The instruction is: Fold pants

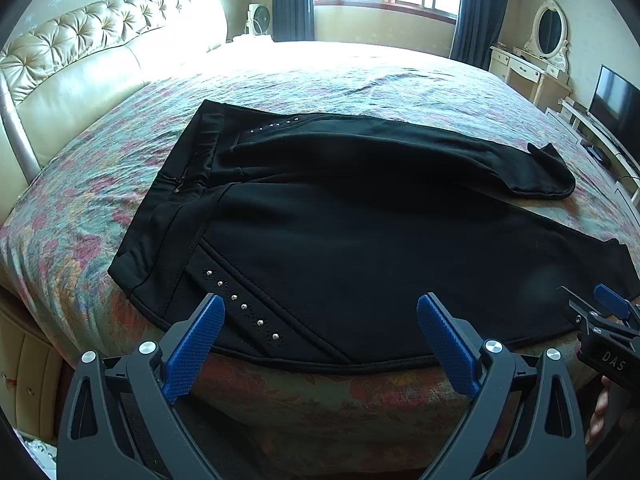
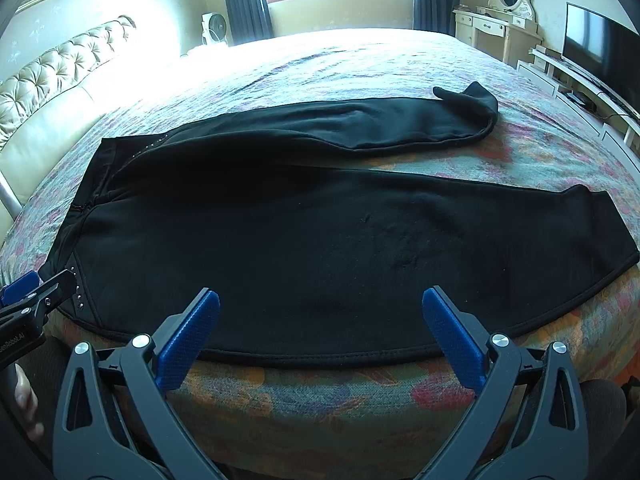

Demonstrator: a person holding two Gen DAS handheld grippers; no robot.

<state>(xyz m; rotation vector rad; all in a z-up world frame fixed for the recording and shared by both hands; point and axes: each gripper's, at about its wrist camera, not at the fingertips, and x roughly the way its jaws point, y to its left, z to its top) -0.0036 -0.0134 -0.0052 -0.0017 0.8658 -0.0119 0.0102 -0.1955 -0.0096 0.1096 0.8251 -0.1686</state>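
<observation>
Black pants (image 1: 340, 232) lie spread flat on the bed, waistband to the left, both legs running right; they also show in the right wrist view (image 2: 320, 240). Silver studs (image 1: 240, 304) line the near pocket. The far leg's cuff (image 2: 476, 104) is slightly crumpled. My left gripper (image 1: 320, 320) is open and empty, just above the near edge of the pants by the hip. My right gripper (image 2: 320, 316) is open and empty over the near leg's edge. Each gripper shows at the side of the other's view.
The bed has a floral cover (image 2: 320, 400) and a tufted cream headboard (image 1: 80, 40) at the left. A fan (image 1: 258, 18) and window stand at the back. A dresser with mirror (image 1: 548, 40) and a TV (image 2: 600, 48) stand at the right.
</observation>
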